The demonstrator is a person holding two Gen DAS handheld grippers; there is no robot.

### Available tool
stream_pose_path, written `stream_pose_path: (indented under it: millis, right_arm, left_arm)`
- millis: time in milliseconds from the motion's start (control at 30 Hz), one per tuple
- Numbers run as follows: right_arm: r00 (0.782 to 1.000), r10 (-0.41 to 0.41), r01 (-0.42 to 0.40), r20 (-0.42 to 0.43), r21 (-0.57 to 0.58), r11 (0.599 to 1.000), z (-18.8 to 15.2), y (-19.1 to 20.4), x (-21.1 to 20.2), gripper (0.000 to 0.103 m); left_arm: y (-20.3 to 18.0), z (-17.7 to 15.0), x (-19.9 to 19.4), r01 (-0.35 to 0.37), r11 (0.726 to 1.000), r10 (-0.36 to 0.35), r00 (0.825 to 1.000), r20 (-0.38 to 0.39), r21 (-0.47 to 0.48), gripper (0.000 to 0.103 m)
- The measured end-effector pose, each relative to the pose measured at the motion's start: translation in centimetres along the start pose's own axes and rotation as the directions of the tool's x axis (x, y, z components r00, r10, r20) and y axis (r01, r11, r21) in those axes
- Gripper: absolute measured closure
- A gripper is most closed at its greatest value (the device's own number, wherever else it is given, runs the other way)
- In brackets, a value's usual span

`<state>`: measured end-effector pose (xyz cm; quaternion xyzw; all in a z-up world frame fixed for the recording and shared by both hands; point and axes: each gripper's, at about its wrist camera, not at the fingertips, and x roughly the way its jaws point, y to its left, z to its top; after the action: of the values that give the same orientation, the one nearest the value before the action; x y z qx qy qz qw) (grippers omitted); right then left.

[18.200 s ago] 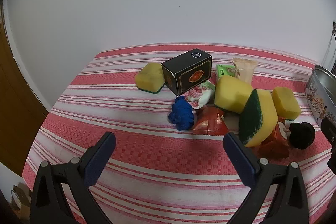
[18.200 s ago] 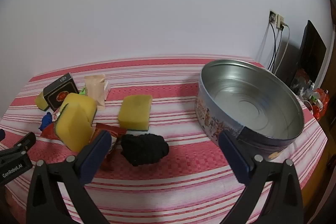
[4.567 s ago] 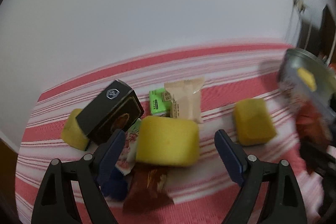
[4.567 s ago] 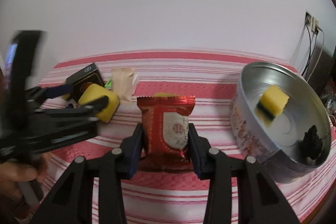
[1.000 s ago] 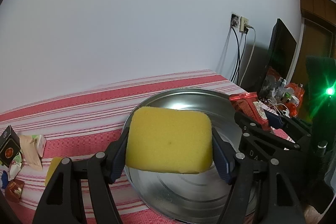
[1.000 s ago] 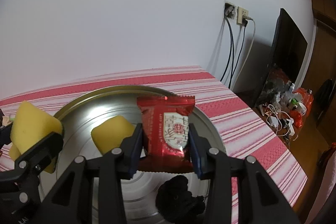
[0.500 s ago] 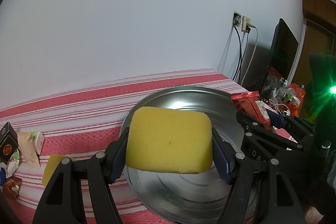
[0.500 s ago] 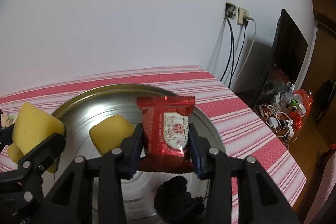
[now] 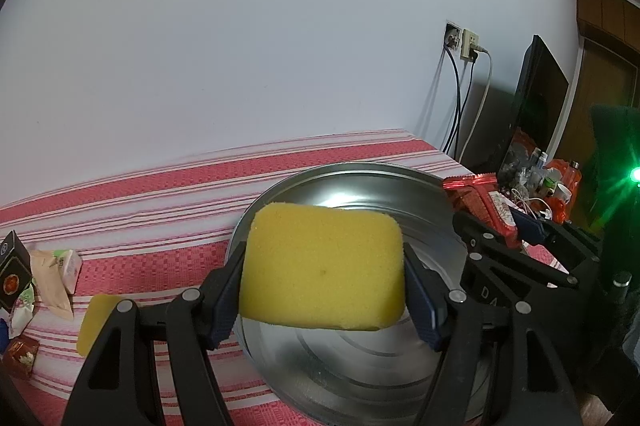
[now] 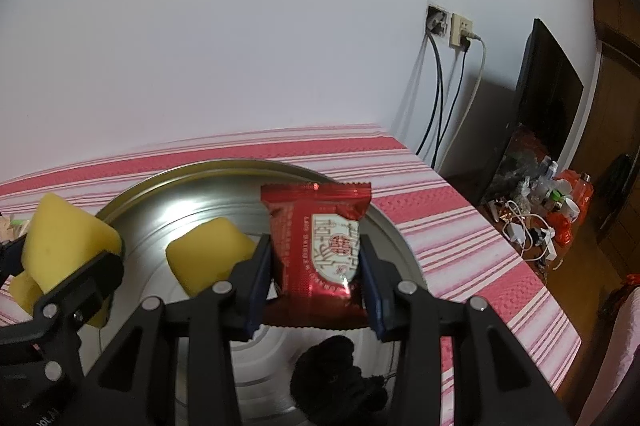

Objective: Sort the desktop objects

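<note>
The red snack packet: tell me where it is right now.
In the right wrist view the red snack packet sits centre frame, clamped upright in the right claw above the round metal tin, over a black bundle.

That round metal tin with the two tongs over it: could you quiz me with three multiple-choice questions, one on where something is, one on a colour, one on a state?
1. Where is the black clump?
A. inside the tin
B. on the striped cloth
C. in the left tongs

2. What colour is the packet in the right tongs?
A. green
B. red
C. blue

3. What are the left tongs doing?
A. standing open and empty
B. gripping a yellow sponge
C. gripping a black box

Answers:
1 A: the black clump lies on the floor of the tin.
2 B: the packet between the right tongs is red with a white label.
3 B: the left tongs press on both ends of the yellow sponge.
</note>
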<state>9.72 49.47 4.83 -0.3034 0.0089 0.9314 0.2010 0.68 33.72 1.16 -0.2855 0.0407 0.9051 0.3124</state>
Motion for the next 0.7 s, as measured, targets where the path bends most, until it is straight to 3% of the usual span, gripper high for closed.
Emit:
stream_pose_path:
  millis: [700]
  right_arm:
    - [1.000, 0.019, -0.019, -0.012, 0.007, 1.000, -0.04, -0.02, 0.28, 0.062]
  left_arm:
    - [0.11, -0.15, -0.16, -0.002, 1.000, 0.002, 1.000, 0.003, -0.006, 0.031]
